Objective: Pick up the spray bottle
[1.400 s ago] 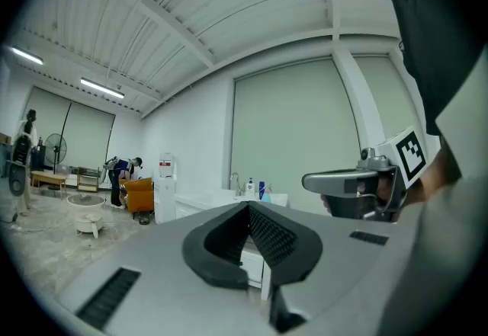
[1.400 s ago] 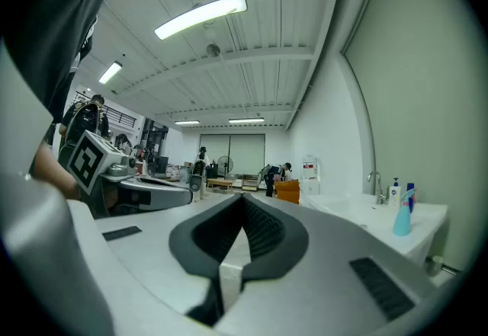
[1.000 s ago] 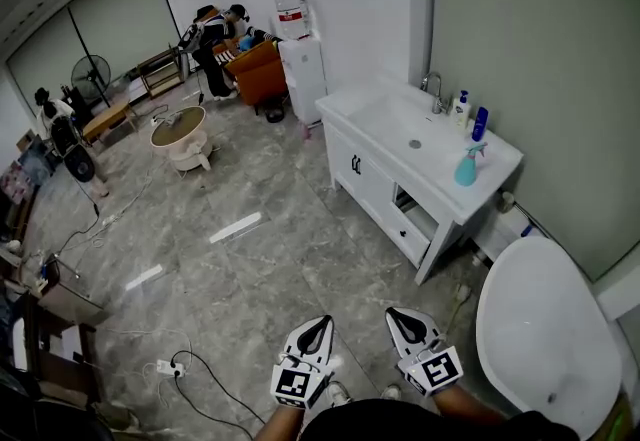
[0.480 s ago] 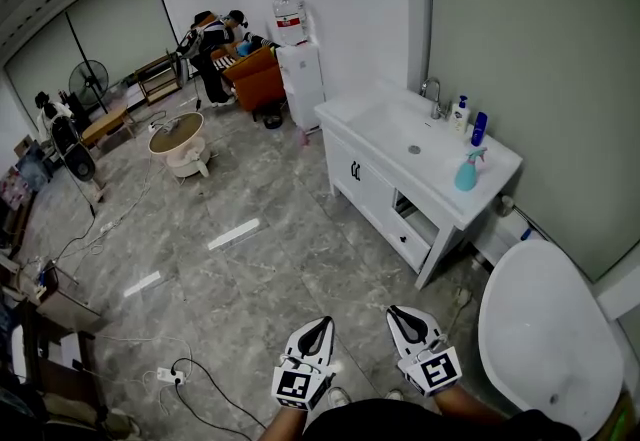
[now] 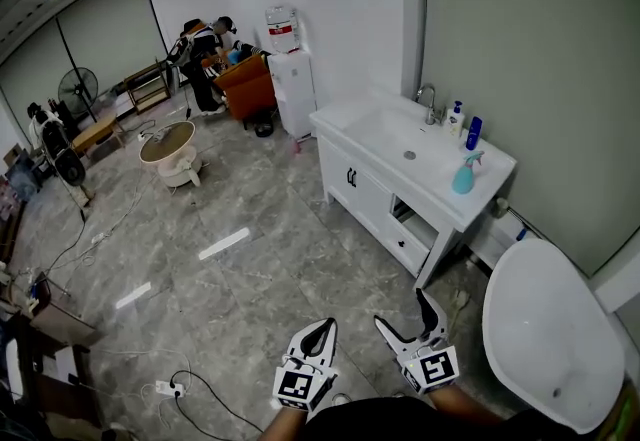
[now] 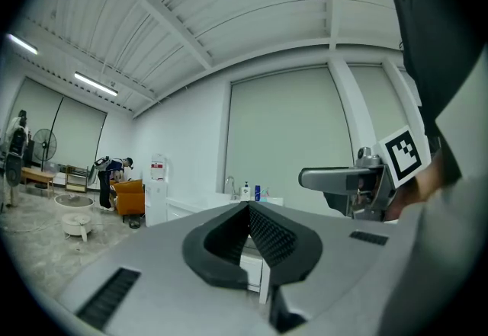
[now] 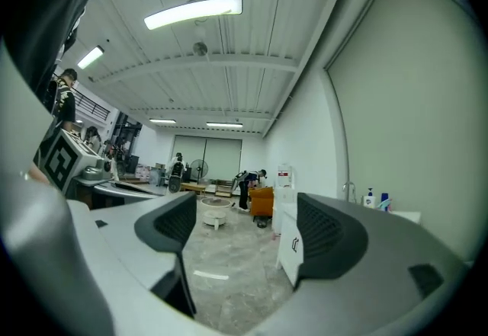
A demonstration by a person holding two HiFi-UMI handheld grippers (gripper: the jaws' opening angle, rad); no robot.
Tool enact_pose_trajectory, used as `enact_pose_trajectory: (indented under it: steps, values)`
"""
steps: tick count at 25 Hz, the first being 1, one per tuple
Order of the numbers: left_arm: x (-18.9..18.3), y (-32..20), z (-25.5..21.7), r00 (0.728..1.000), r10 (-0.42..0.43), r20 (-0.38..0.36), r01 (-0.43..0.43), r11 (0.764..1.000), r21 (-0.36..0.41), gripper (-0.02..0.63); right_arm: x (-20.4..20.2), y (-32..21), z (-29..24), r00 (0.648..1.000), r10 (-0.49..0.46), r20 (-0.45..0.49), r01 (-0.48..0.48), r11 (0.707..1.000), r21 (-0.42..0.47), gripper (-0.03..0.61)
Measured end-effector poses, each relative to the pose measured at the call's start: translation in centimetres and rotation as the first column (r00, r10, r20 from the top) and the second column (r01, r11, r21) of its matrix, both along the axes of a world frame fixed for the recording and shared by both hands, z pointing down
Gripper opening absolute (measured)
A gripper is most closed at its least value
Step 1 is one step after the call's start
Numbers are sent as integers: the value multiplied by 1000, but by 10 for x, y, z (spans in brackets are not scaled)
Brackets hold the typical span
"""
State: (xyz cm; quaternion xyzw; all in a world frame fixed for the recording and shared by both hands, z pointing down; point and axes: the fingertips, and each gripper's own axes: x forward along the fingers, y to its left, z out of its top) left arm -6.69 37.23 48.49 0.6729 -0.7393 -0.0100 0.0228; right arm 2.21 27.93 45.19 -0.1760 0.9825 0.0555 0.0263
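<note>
The white vanity cabinet with a basin point(image 5: 365, 197) stands well ahead of both grippers. The right gripper point(image 5: 405, 314) is opening its jaws with nothing between them, and the left gripper point(image 5: 318, 329) has its jaws pressed together, empty. The teal plastic spray bottle point(image 5: 464, 174) stands at the vanity top's right end, near the edge. A careless reach could push it off, or topple the slim dark-blue bottle point(image 5: 474, 132) just behind it.

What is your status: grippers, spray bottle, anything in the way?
Left gripper shut, empty. Right gripper fingers opening, nothing between them. Spray bottle upright on vanity counter, untouched. Path looks free.
</note>
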Motion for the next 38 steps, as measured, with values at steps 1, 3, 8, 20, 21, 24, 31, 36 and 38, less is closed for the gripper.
enact_pose_trajectory:
  steps: [1,3,8,20,21,24,31,36,38]
  values:
    - [-2,1,0,1000,9,-2,-9,1000,1,-5,0,-1,0,1000,28,5,-29,1000,5,406]
    - [-6,1,-3,1000,28,0,-28,1000,6,-5,-1,-3,-1,997,75,19,-75,997,10,447]
    - [-15,-4,-4,999,47,-2,-47,999,18,-5,-3,-10,7,993,117,22,-117,993,-1,486]
    - [-28,-76,8,994,107,-19,-107,994,-24,-5,-7,-95,12,980,194,48,-193,981,-23,497]
    - [-31,-86,8,993,114,-16,-115,993,-27,-5,-8,-104,10,978,201,58,-200,979,-21,497]
    - [-38,-121,7,991,133,-12,-133,991,-27,-5,-10,-134,8,972,218,81,-217,976,-23,497]
    - [-39,-214,-6,978,209,23,-208,978,-14,-5,-13,-212,9,963,260,76,-258,966,-31,496]
    - [-37,-262,1,972,236,11,-235,971,-29,-5,-7,-258,17,957,284,63,-282,959,-39,495]
    - [-36,-275,1,970,242,6,-242,970,-25,-5,-3,-271,15,955,293,54,-291,956,-35,495]
